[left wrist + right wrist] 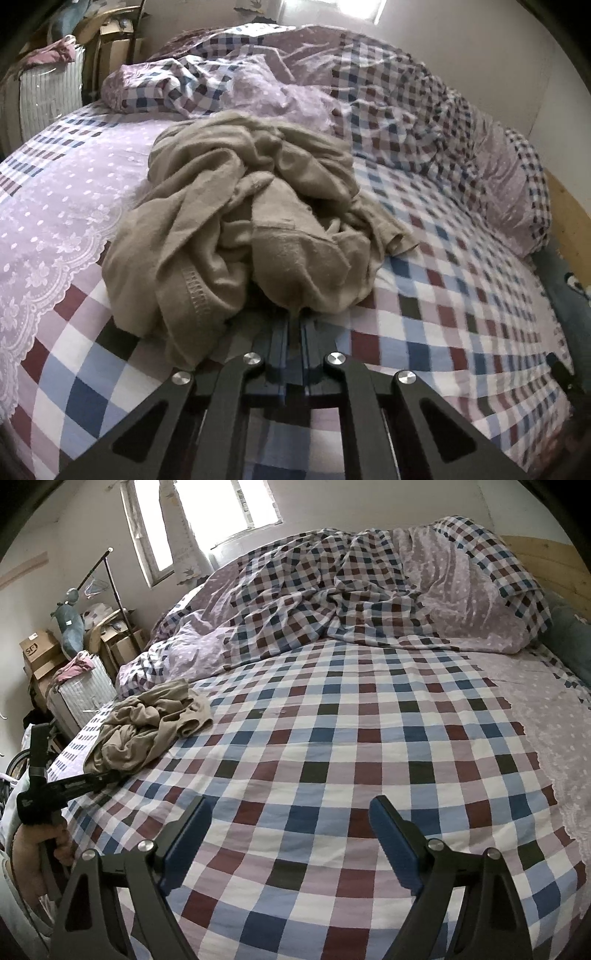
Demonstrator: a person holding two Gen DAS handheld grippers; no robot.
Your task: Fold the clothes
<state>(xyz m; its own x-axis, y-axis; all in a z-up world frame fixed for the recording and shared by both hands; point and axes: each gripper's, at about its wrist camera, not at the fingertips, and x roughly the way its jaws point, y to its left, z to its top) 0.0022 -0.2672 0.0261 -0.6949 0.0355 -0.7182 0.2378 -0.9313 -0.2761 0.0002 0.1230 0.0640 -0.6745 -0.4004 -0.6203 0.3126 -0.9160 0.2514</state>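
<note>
Clothes here come down to one crumpled beige garment (236,221), lying in a heap on the bed (332,775) near its left edge, as the right wrist view shows it (147,723). Going by size, the bed comes first: it fills both views, covered by a checked sheet (443,295) in red, blue, white and lilac, with a lilac dotted panel edged in lace (48,236) on the left of the left wrist view. A rumpled duvet (332,602) in the same check and lilac is bunched along the far side, against the wall. Behind it a window (221,506) lets in bright light. A wooden headboard (554,568) stands at the right. Beside the bed's left edge sit a white ribbed basket (85,698) with pink cloth on top and a cardboard box (38,650).

The garment's near fold reaches down to the left hand-held gripper (294,314), whose jaws are closed narrow and pinch a bit of the beige fabric at the heap's near edge. In the right wrist view this gripper (107,777) reaches in from the left, held by a hand (40,853).

The right hand-held gripper (290,823) hangs over bare checked sheet, well apart from the garment, its jaws wide with nothing between the blue pads (388,834).
</note>
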